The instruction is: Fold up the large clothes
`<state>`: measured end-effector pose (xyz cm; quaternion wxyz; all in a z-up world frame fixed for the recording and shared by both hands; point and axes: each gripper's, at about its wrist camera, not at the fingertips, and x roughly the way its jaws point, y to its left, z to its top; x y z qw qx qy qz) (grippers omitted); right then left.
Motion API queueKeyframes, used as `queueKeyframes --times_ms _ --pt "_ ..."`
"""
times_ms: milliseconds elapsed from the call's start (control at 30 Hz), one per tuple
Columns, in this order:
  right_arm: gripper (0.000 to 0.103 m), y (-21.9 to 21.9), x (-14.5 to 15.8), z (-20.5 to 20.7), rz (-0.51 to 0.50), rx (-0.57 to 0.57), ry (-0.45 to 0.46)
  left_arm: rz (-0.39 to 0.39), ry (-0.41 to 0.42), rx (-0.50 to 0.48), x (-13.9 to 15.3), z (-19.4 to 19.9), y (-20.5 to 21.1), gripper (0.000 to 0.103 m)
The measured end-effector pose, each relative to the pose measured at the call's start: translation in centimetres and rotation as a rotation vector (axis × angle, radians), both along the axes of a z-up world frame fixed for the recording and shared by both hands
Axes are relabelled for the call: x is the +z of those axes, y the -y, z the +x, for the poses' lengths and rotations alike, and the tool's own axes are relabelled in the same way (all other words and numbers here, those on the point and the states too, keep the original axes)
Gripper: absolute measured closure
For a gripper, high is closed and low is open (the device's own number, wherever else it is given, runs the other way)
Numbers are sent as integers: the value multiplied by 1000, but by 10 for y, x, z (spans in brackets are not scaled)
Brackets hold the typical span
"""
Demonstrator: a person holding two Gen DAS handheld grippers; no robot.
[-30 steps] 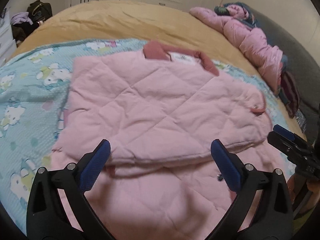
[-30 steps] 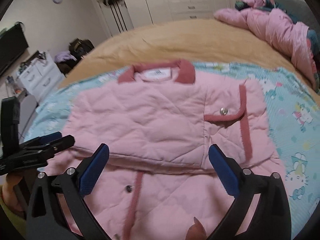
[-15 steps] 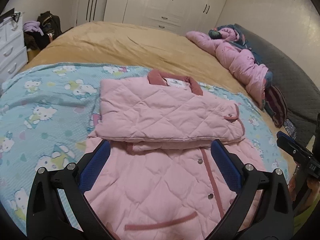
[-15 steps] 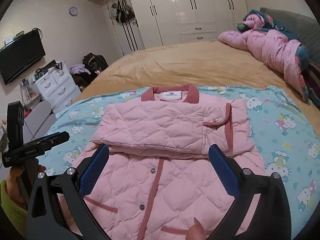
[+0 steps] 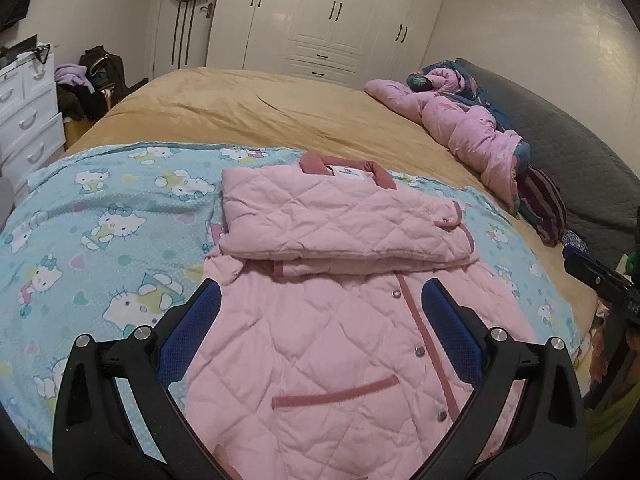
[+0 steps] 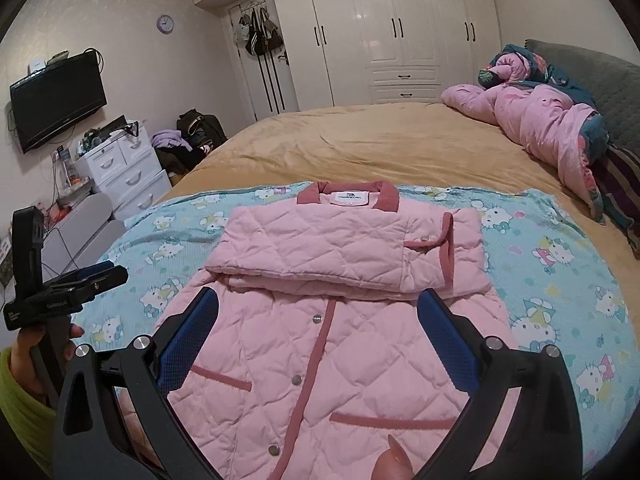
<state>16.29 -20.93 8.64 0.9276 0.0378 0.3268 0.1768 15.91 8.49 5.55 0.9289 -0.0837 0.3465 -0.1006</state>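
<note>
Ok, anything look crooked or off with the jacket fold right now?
Nothing badly off. The pink quilted jacket lies flat on the cartoon-cat blanket, sleeves folded across the chest. The sleeve stack's lower edge looks slightly slanted. Both grippers are open, holding nothing.

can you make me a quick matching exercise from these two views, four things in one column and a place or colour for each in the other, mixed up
Things:
1. quilted jacket
2. clock
3. television
4. crumpled duvet

Places or colours:
A. round and purple, high on the wall
B. heaped at the far right of the bed by the grey headboard
C. dark screen mounted on the left wall
D. pink, lying on the cartoon-cat blanket, sleeves folded across its chest

Pairs: 1-D, 2-A, 3-C, 4-B
</note>
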Motion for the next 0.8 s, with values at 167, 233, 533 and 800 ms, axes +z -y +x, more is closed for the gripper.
queueKeyframes --times_ms 167,233,533,800 --pt "4 -3 -5 -13 -9 4 -3 8 0 -20 -3 -11 1 9" --pt "4 -5 -8 -18 -21 7 -2 12 0 -22 -6 -16 1 9" --pt "4 2 -36 -44 -45 9 -30 12 -3 -30 -22 -38 2 9" --pt "4 27 -67 -62 -54 -36 -91 41 -44 -45 -45 -54 3 9"
